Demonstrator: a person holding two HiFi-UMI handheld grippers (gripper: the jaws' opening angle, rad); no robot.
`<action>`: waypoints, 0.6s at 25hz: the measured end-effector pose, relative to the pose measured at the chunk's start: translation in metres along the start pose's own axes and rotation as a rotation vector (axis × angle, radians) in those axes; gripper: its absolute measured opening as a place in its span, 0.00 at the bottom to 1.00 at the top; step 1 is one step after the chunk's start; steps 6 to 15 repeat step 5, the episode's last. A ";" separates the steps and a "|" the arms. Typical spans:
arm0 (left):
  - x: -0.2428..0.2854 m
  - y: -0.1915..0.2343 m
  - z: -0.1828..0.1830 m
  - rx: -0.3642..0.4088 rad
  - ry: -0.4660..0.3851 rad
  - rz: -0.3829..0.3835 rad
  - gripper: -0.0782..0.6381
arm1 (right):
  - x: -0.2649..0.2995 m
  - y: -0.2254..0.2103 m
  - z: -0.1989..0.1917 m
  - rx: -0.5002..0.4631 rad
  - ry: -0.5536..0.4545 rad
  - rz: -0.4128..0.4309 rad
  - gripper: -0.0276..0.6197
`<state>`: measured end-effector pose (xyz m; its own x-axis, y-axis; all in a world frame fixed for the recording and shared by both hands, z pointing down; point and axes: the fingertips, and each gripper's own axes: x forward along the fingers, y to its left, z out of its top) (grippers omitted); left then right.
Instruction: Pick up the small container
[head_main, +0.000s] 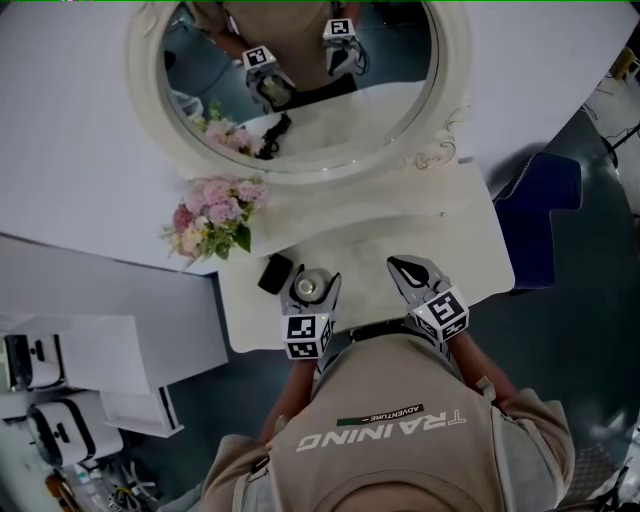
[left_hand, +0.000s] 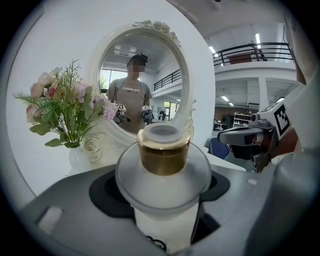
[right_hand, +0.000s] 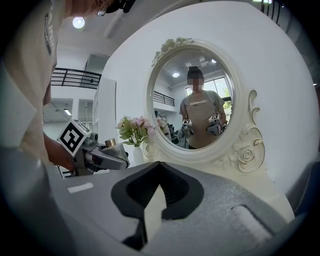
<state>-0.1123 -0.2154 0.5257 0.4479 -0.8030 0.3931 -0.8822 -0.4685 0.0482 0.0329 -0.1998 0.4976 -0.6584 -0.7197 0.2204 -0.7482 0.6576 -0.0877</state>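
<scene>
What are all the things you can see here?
bottle: one, frosted with a gold collar, between the left gripper's jaws
flowers: one bunch, pink, in a white vase at the table's left
mirror: one, oval with a cream frame, behind the table
table: one, white
block: one, black, on the table left of the bottle
chair: one, blue, right of the table
left gripper: grey, shut on the bottle
right gripper: grey, shut, empty
</scene>
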 end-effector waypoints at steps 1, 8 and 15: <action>0.001 0.000 0.001 0.001 -0.002 0.001 0.60 | -0.001 0.000 0.000 0.000 0.001 -0.002 0.05; 0.003 -0.002 0.004 0.001 -0.005 0.001 0.60 | -0.005 -0.006 -0.003 0.004 0.008 -0.017 0.05; 0.003 -0.002 0.004 0.001 -0.005 0.001 0.60 | -0.005 -0.006 -0.003 0.004 0.008 -0.017 0.05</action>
